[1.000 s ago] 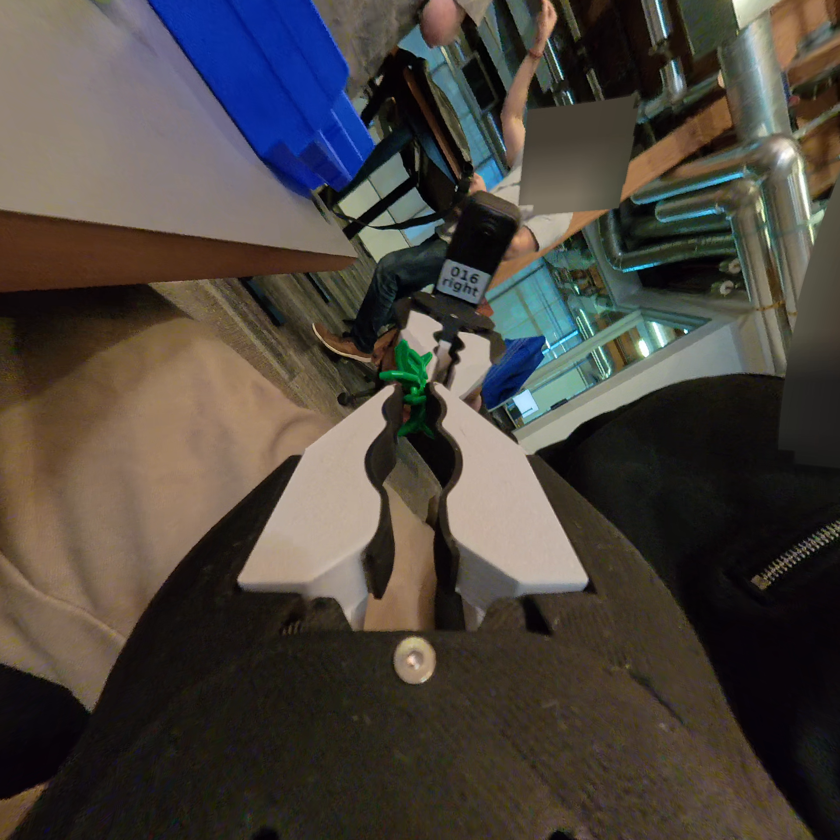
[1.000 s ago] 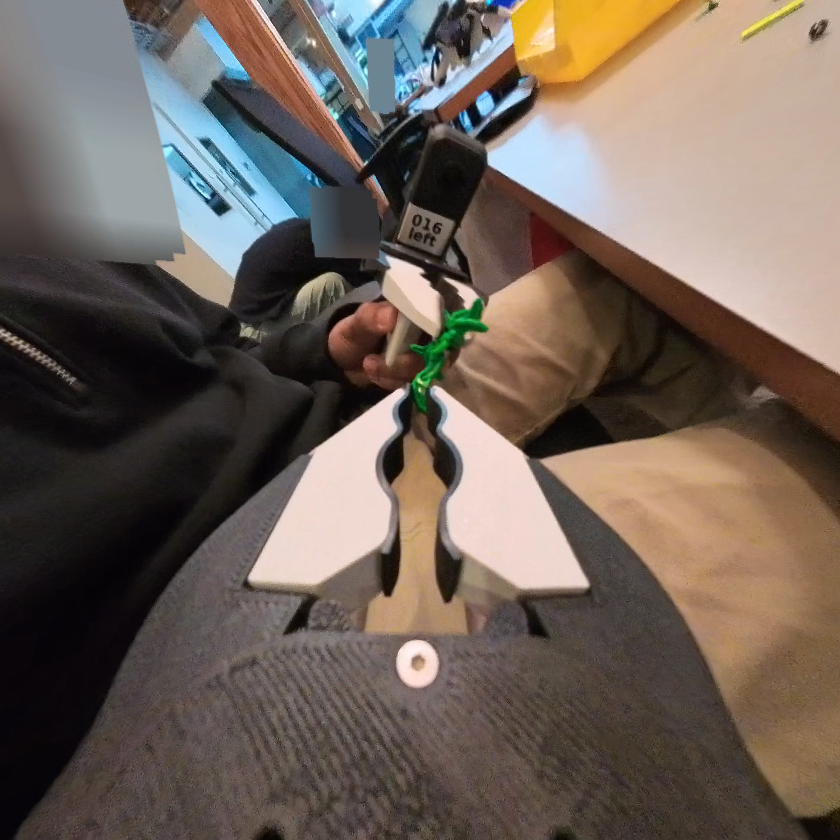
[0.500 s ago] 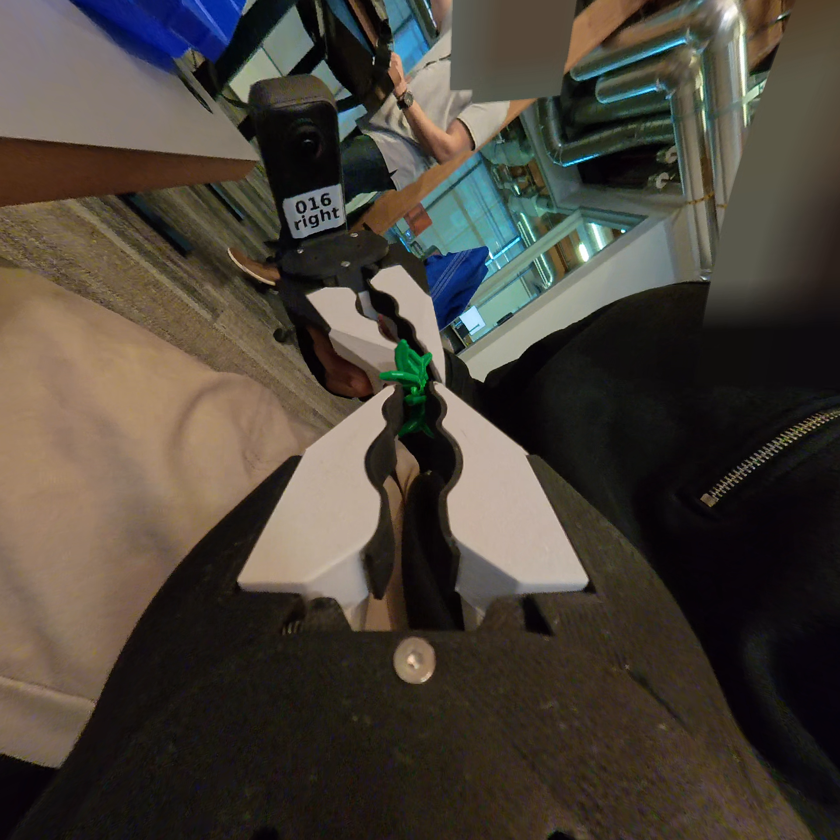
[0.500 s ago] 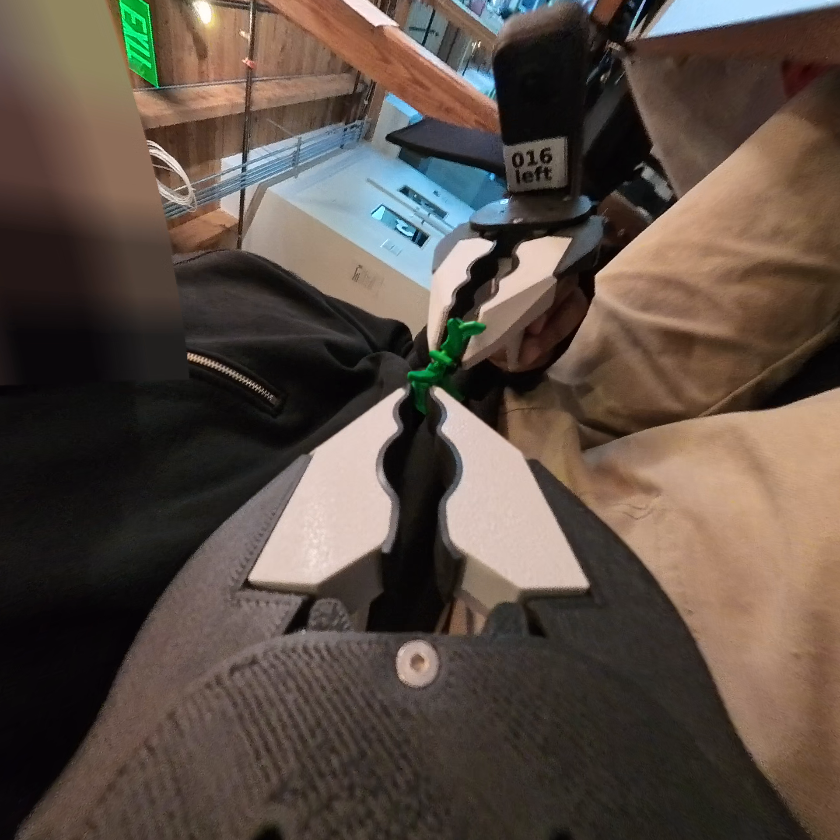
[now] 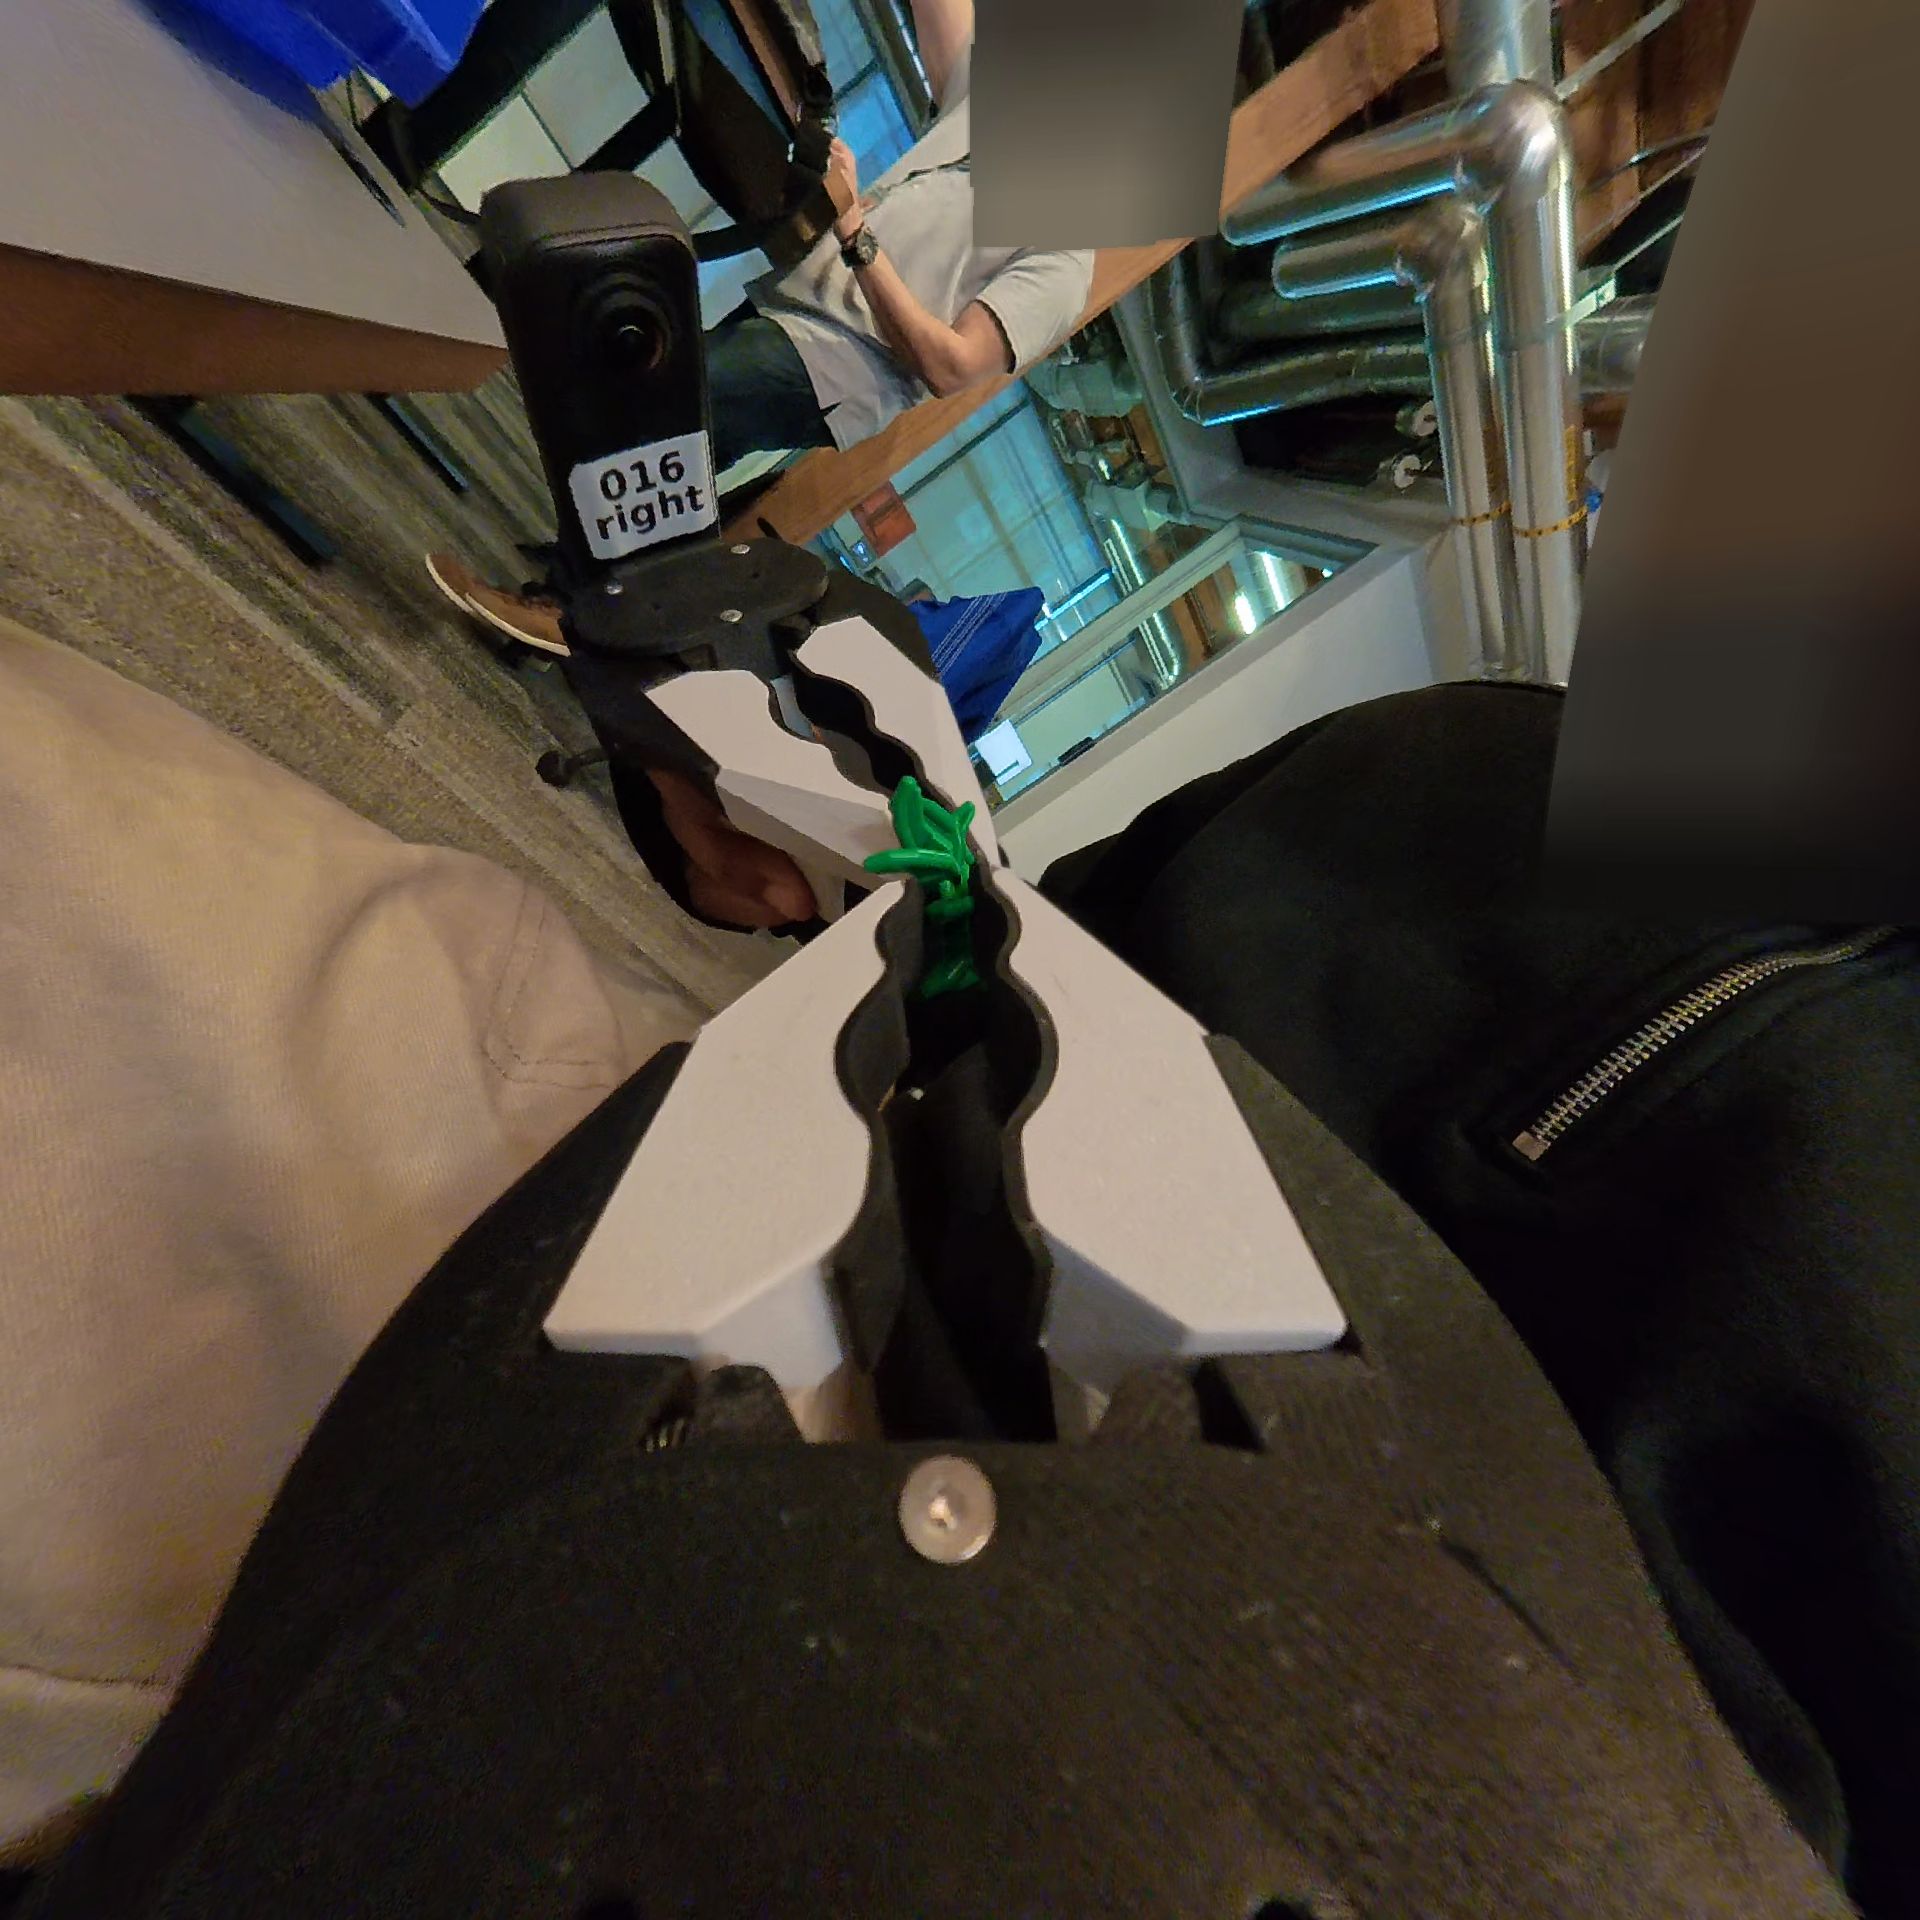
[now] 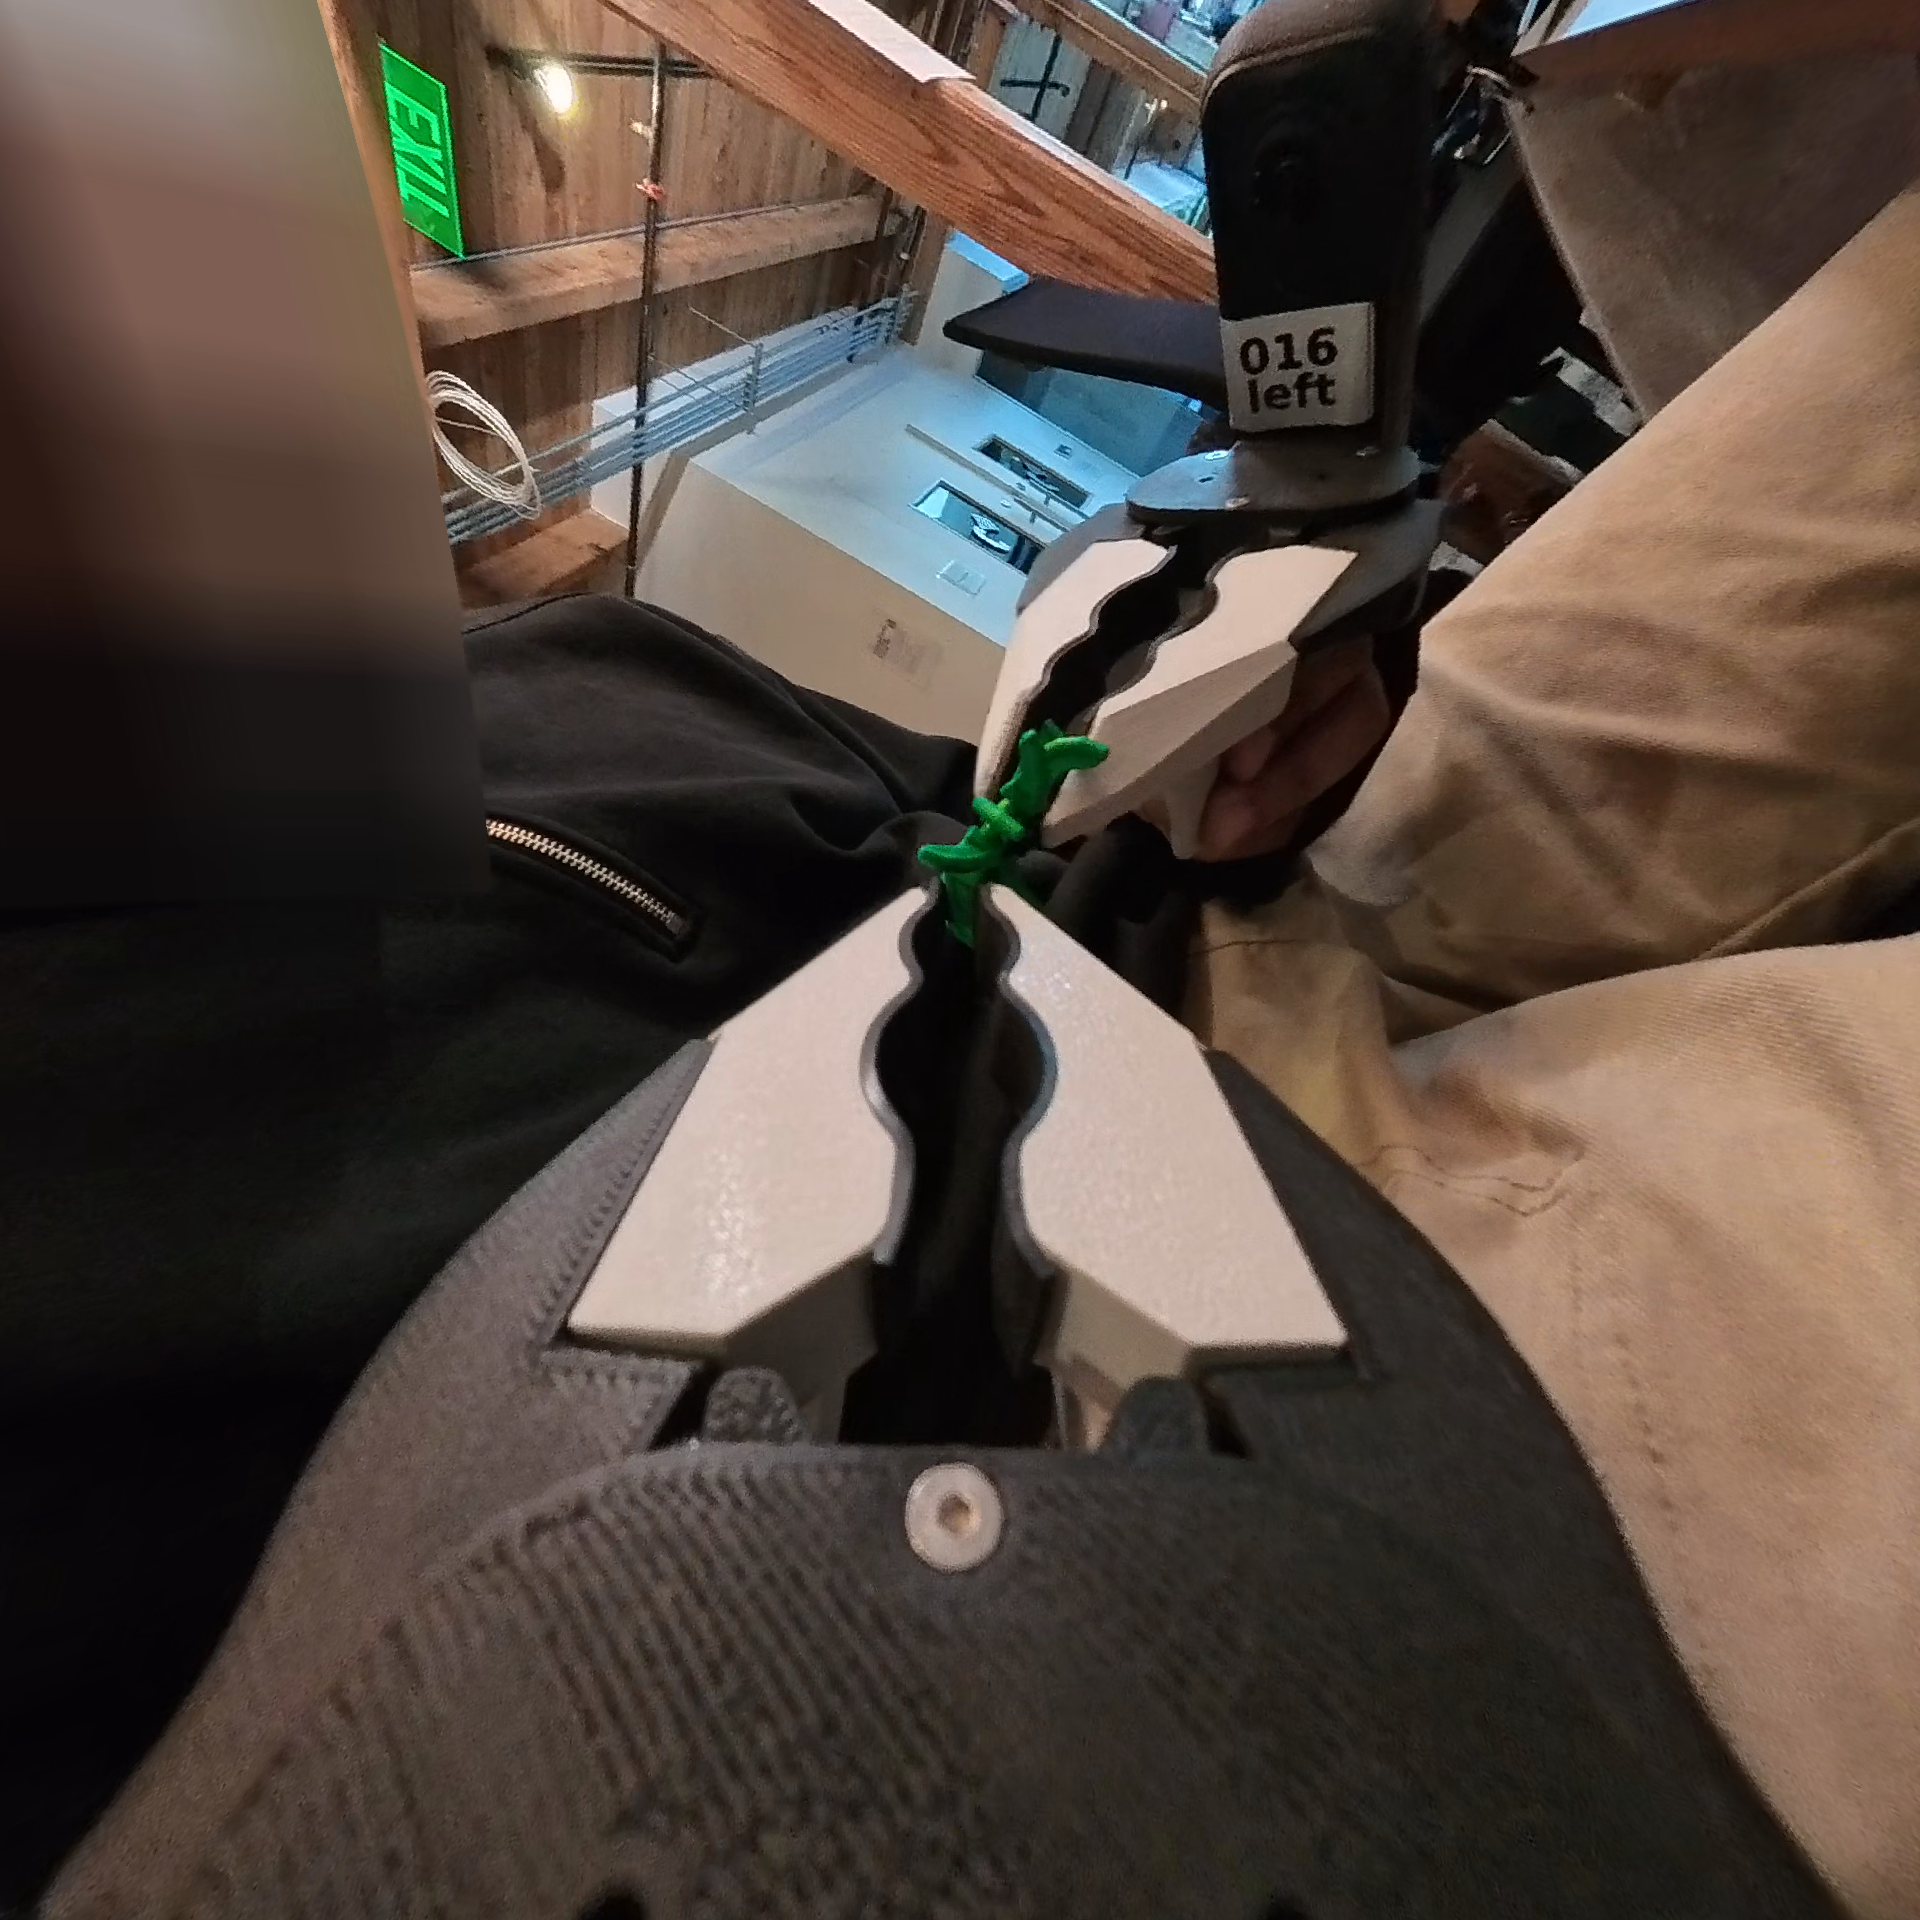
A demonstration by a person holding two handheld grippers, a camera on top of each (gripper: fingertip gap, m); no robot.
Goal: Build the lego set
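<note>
We hold the green plant piece (image 5: 930,878) up over our lap, off the worktop (image 5: 187,208), so that both sets of tongs can reach it from opposite ends with nothing in the way. The left tongs (image 5: 951,899) are clamped on one end of the piece: in the left wrist view the green stem runs down into the narrow throat between the tips, and its leafy fronds stick out past them. The right tongs (image 6: 961,899) are pinched on the other end, with a short green stub caught between their tips in the right wrist view and the spiky part standing clear above. The two tools meet almost tip to tip at an angle, which, as we judge it, lets each grip only its own part of the green thing and leaves the joint between them free. Whether this is one piece or two stems being pressed together we cannot tell, since the tips cover the middle. We take the step in hand to be joining or seating small foliage parts, a fiddly job where a light, well-aligned push matters, as the thin plastic could bend or spring out sideways. The beige trousers (image 6: 1662,1143) and black jacket (image 6: 312,987) below would catch a dropped piece.
</note>
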